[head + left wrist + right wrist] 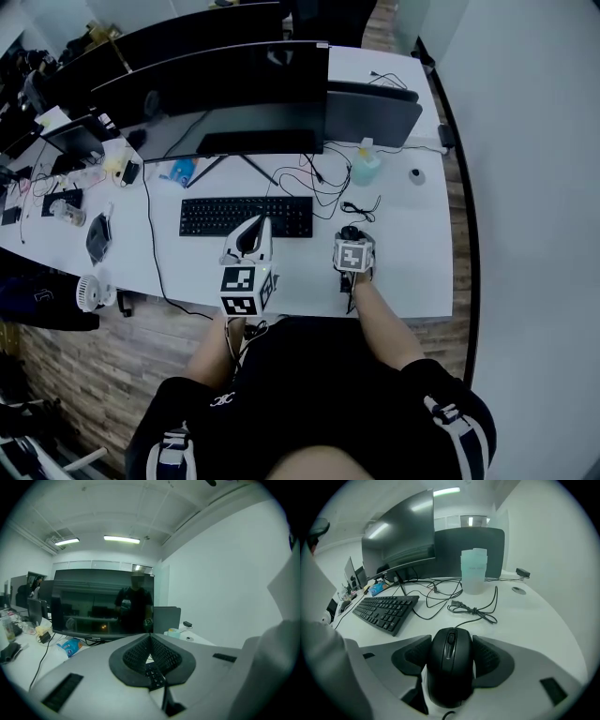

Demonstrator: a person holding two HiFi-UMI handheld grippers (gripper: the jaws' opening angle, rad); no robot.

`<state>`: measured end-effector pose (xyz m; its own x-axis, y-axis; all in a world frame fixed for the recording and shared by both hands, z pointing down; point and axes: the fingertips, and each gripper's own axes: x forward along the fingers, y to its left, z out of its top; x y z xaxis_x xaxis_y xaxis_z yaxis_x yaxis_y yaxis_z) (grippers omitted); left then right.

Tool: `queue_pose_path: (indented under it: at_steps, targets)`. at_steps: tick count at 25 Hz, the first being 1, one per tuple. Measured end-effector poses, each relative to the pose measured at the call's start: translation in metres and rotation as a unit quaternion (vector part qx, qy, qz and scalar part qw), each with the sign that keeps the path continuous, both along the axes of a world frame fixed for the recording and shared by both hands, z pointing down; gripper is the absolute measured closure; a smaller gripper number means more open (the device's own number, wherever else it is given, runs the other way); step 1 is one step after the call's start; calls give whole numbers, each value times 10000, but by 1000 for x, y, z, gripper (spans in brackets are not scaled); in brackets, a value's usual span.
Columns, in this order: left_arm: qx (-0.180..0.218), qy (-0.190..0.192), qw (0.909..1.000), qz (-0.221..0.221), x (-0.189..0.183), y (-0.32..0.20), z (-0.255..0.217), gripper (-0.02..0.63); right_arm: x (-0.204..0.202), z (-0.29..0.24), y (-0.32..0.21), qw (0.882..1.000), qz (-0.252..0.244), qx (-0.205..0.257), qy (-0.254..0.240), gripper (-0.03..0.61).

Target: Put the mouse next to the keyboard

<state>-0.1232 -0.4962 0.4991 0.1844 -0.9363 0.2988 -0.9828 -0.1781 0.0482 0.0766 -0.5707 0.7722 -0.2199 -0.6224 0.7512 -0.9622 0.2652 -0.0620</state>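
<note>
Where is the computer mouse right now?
In the right gripper view, the mouse is gripped between the right tongs, right of the keyboard and near the tangled cable.

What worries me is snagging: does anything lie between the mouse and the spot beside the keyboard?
Yes: loose cables lie on the desk right of the keyboard, ahead of the mouse clamped in the right gripper. Nearer its front corner the desk looks bare.

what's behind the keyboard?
Behind the keyboard: the monitor stand and loose black cables on the desk. The monitor overhangs them, covering the desk farther back.
</note>
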Motion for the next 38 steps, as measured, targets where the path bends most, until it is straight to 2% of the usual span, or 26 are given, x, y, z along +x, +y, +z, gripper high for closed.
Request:
queue_pose_path:
  at_steps: [3, 6, 10, 12, 13, 15, 16, 19, 22, 24, 26, 38]
  targets:
    - [29, -5, 10000, 2, -2, 4, -3, 601, 4, -9, 5, 9999, 89, -16, 84, 280]
    - [56, 6, 10000, 16, -2, 8, -6, 601, 4, -25, 5, 9997, 164, 165, -65, 239]
    - [201, 75, 9997, 87, 3, 8, -13, 601, 1, -82, -6, 9947, 138, 903, -475, 243]
    - [244, 105, 9995, 149, 7, 7, -15, 601, 1, -123, -9, 9889, 129, 1364, -581, 304]
    - [248, 116, 9995, 178, 9, 7, -15, 601, 3, -146, -9, 9845, 163, 1638, -603, 348]
    - [243, 140, 9993, 227, 15, 7, -16, 601, 9, -194, -7, 9715, 248, 2276, -618, 515]
    - [243, 152, 9993, 248, 17, 7, -16, 601, 11, -217, -4, 9633, 239, 2596, -634, 562]
    - [270, 182, 9990, 296, 21, 7, -19, 601, 10, -279, 7, 9397, 50, 3333, -764, 565]
    - [326, 193, 9988, 319, 22, 6, -24, 601, 7, -322, 24, 9201, -98, 3768, -1062, 566]
    - [370, 180, 9986, 342, 22, 4, -27, 601, 4, -337, 32, 9110, -176, 3920, -1266, 566]
    - [423, 168, 9983, 351, 23, 3, -31, 601, 2, -340, 37, 9081, -211, 3964, -1331, 566]
    - [495, 171, 9976, 451, 14, 16, -39, 601, -11, -332, 54, 9161, -103, 3806, -1258, 566]
